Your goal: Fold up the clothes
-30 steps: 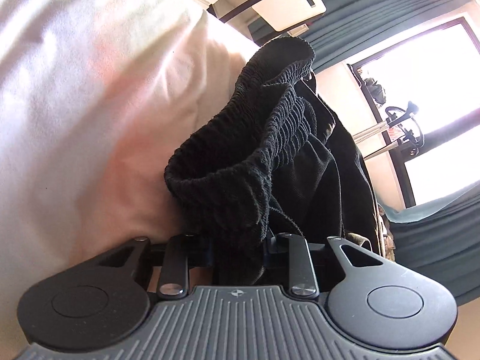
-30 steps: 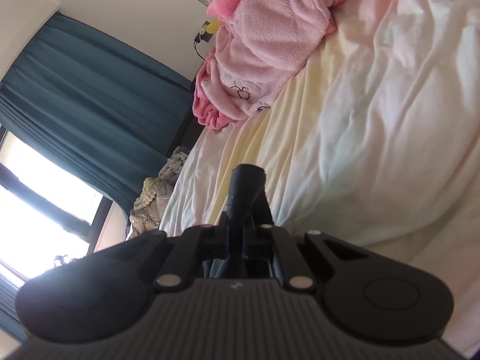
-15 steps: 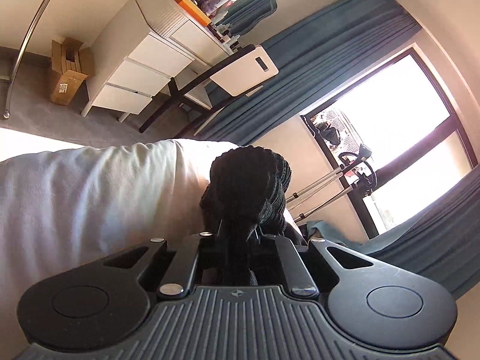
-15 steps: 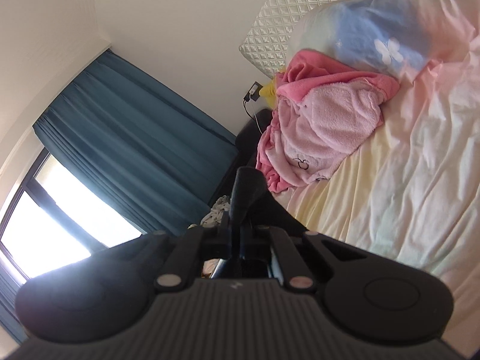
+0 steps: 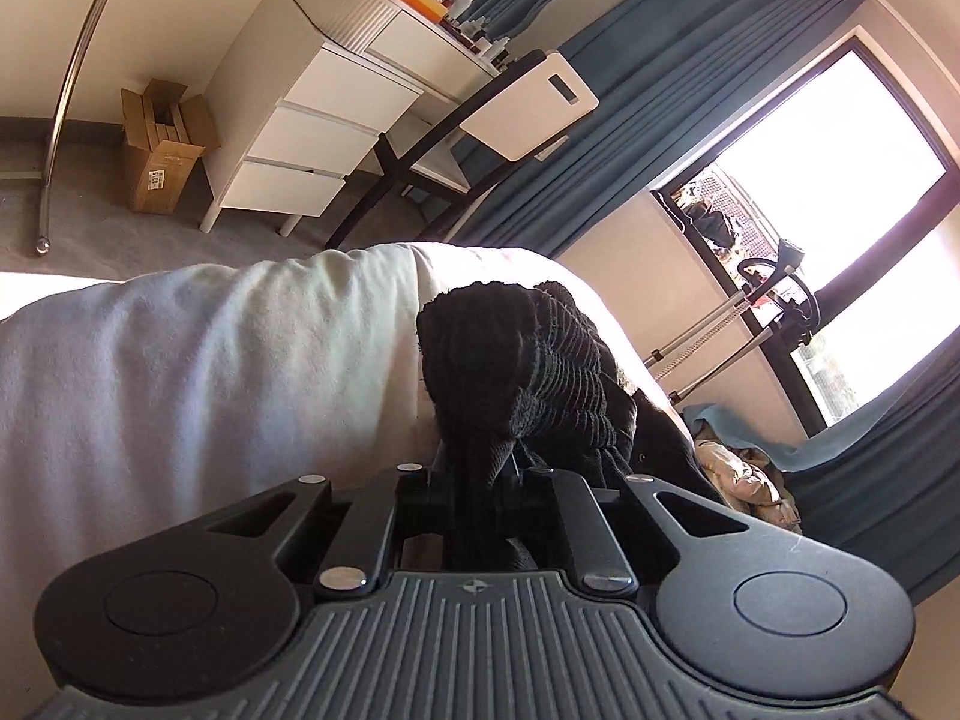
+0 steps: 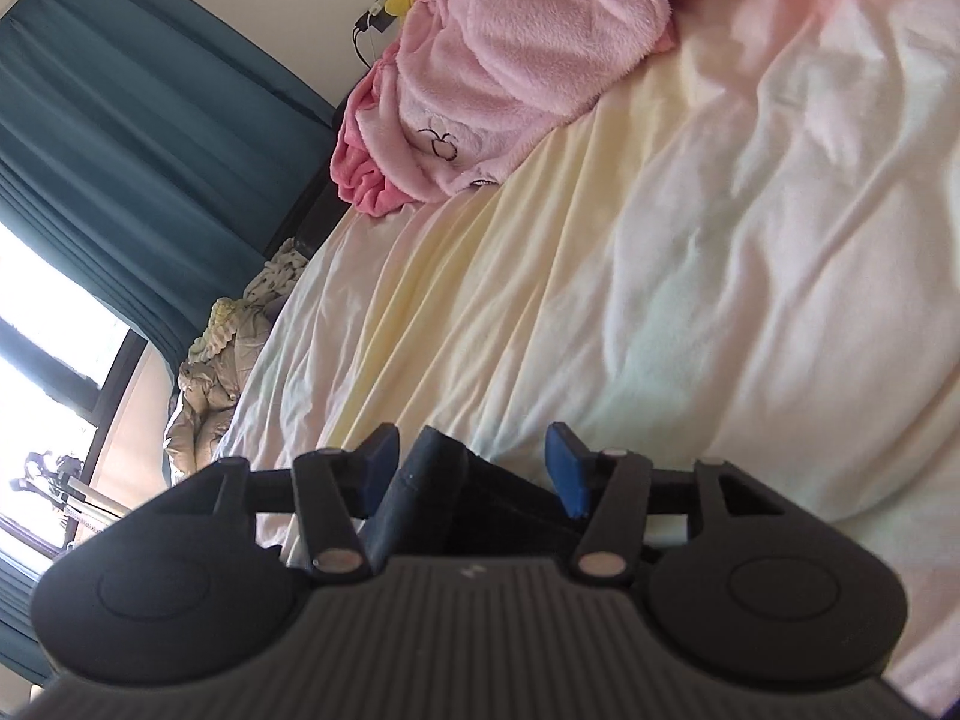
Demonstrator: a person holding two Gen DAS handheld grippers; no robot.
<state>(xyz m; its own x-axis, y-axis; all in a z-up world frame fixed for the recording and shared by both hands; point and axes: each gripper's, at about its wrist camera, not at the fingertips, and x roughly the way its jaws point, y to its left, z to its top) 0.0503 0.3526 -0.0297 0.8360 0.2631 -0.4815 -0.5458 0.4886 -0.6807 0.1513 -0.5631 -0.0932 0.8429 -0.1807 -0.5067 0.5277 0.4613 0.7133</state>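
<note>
A black garment with a ribbed elastic waistband (image 5: pixel 540 372) lies bunched on the pale bed sheet (image 5: pixel 210 372). My left gripper (image 5: pixel 480 474) is shut on the waistband, and the cloth hides its fingertips. In the right wrist view my right gripper (image 6: pixel 474 468) is open, its blue pads (image 6: pixel 564 468) spread apart. A dark fold of the black garment (image 6: pixel 432 480) lies loose between the jaws, just above the sheet (image 6: pixel 690 252).
A pink fleece garment (image 6: pixel 510 60) lies heaped at the far end of the bed. A white drawer desk (image 5: pixel 312 120), a chair (image 5: pixel 516 102) and a cardboard box (image 5: pixel 162 150) stand beyond the bed. Blue curtains (image 6: pixel 120 138), a window and a heap of laundry (image 6: pixel 228 348) are alongside.
My right gripper has opened and let go of the black cloth it was pinching, and it has tilted down toward the sheet. My left gripper stays shut on the waistband.
</note>
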